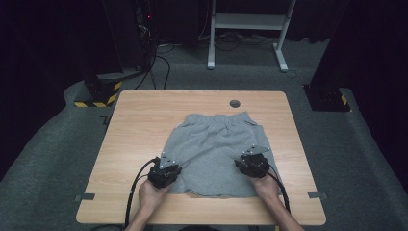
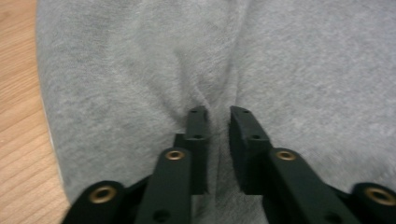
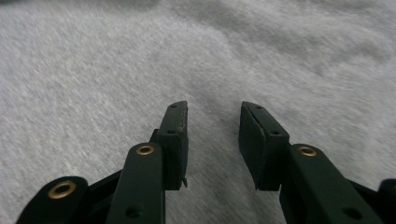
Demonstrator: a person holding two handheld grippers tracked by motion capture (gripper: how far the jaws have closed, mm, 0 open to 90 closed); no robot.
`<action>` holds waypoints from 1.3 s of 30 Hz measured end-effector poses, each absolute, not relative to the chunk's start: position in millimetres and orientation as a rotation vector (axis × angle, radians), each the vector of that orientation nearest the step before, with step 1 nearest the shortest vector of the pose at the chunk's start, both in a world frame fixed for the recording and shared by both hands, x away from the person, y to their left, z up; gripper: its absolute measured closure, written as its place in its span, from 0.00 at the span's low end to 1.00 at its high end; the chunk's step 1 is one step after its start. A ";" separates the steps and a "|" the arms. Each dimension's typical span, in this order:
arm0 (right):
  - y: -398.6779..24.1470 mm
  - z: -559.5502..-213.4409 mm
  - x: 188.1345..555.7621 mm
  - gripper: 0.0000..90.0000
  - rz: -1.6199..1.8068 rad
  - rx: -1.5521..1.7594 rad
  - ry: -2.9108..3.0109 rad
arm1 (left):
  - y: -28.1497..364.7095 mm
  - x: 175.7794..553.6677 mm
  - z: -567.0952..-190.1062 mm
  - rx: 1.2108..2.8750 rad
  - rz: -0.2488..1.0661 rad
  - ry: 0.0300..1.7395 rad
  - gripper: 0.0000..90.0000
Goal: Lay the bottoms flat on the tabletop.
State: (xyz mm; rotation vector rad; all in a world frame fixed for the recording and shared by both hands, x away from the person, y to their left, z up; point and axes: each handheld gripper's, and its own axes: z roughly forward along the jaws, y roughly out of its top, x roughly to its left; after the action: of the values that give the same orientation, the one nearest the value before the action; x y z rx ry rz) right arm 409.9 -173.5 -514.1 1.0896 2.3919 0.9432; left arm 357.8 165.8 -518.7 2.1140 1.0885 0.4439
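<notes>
A pair of grey shorts [image 1: 216, 139] lies flat on the wooden table [image 1: 139, 120], waistband at the far side. My left gripper [image 1: 166, 171] rests on the near left leg of the shorts [image 2: 303, 70]. In the left gripper view its jaws [image 2: 218, 112] stand close together with a raised fold of grey fabric pinched between them. My right gripper [image 1: 252, 164] sits over the near right leg. In the right gripper view its jaws [image 3: 214, 106] stand apart above the fabric [image 3: 116, 56], with nothing between the pads.
A round cable hole [image 1: 235, 103] sits near the table's far edge. Tape marks [image 1: 85, 197] lie at both near corners. Behind the table stand a white desk frame [image 1: 248, 29], dark cabinets and a yellow-black striped base [image 1: 98, 96]. Cables trail from both grippers.
</notes>
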 end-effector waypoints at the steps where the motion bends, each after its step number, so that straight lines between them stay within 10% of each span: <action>1: -172.9 -515.1 409.9 0.68 0.941 1.085 2.396 | 165.2 357.9 -518.2 2.122 0.447 1.081 0.93; 10: -183.4 -520.7 397.6 0.61 1.015 1.062 2.387 | 158.5 348.2 -511.1 2.206 0.283 1.023 0.93; 24: -188.3 -521.0 390.8 0.61 1.017 1.023 2.404 | 178.2 398.1 -481.7 2.006 0.394 1.191 0.48; 39: -189.3 -521.1 389.8 0.63 1.026 1.006 2.413 | 161.0 490.2 -498.1 2.081 0.523 1.316 0.63</action>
State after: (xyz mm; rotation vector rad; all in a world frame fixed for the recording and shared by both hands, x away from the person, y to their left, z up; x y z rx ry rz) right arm 389.8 -189.3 -521.1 1.0058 2.4134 1.0262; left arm 490.2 161.0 -498.1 2.0810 1.3158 0.5233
